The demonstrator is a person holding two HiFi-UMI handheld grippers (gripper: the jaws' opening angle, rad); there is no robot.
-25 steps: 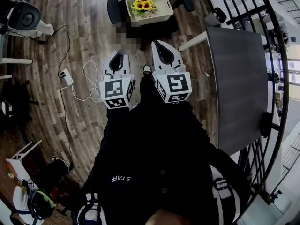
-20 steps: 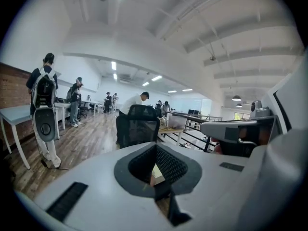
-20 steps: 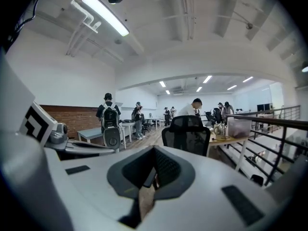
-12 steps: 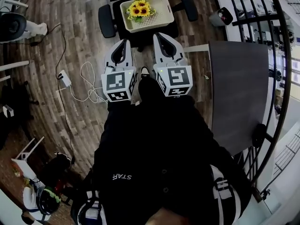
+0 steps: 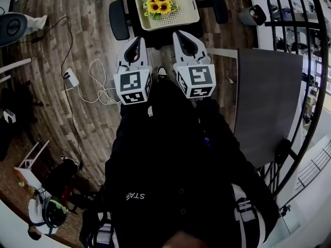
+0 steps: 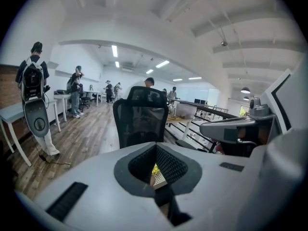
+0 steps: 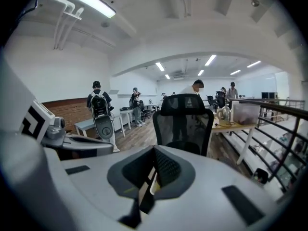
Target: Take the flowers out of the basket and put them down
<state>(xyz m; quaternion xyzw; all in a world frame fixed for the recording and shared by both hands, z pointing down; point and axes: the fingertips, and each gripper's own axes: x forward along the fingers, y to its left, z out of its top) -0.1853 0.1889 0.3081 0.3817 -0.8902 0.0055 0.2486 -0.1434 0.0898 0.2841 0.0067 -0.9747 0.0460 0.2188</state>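
Note:
A white perforated basket (image 5: 178, 12) sits on the seat of a black office chair (image 5: 118, 19), with a bunch of yellow flowers (image 5: 158, 3) in its left part. My left gripper (image 5: 136, 39) and right gripper (image 5: 181, 34) are side by side just short of the chair, both shut and empty. Through the small gap in the left gripper view I see a sliver of the flowers (image 6: 155, 169) and the basket (image 6: 160, 178). The chair back (image 7: 185, 121) stands straight ahead in the right gripper view.
A grey table (image 5: 266, 102) stands at the right, with a black railing (image 5: 305, 61) beyond it. A power strip (image 5: 71, 79) and white cable lie on the wood floor at the left. Several people (image 6: 33, 81) stand at desks farther off.
The chair with the basket has come nearer as the person stepped forward. Both grippers, still shut, now reach almost to the chair's edge.

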